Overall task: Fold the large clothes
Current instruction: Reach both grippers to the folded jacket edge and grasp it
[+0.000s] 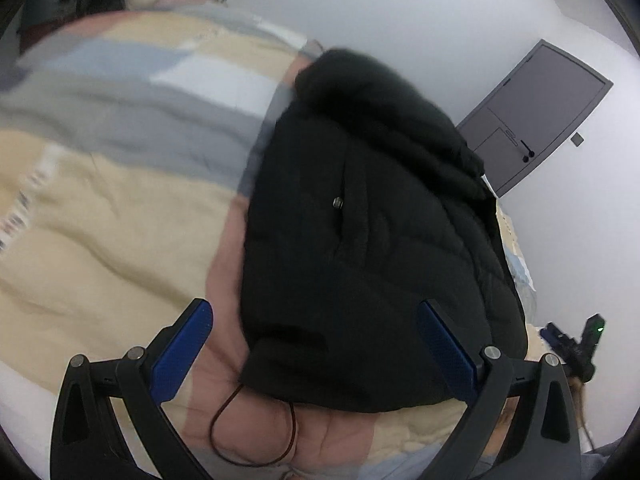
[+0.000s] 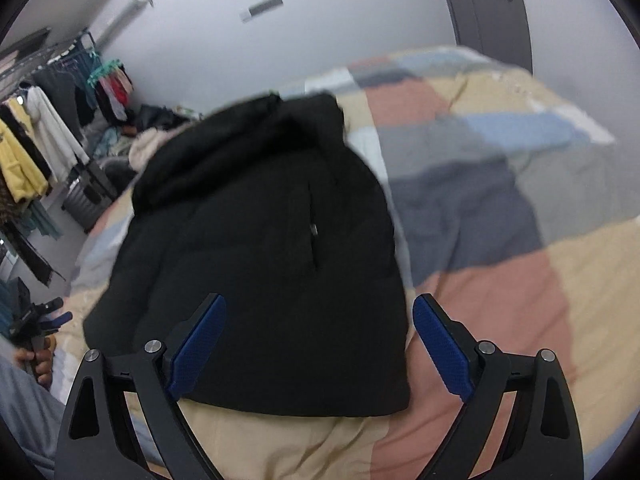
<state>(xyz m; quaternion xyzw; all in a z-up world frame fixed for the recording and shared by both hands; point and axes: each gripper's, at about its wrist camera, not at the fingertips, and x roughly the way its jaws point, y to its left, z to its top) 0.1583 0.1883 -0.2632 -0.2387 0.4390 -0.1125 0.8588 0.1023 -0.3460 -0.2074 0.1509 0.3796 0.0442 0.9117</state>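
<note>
A black padded hooded jacket (image 1: 360,240) lies folded into a compact bundle on a patchwork bedspread (image 1: 100,200), its hood at the far end. My left gripper (image 1: 316,316) is open and empty, hovering over the jacket's near edge. A thin brown cord loop (image 1: 256,432) lies on the bedspread below the jacket. In the right wrist view the same jacket (image 2: 260,240) lies on the bedspread (image 2: 500,240). My right gripper (image 2: 320,312) is open and empty above the jacket's near hem. The right gripper also shows in the left wrist view (image 1: 576,340).
A grey door (image 1: 540,116) stands in the white wall beyond the bed. A clothes rack with hanging garments (image 2: 48,152) and a pile of clothes (image 2: 156,132) are at the left. My other hand with its gripper (image 2: 36,332) shows at the left edge.
</note>
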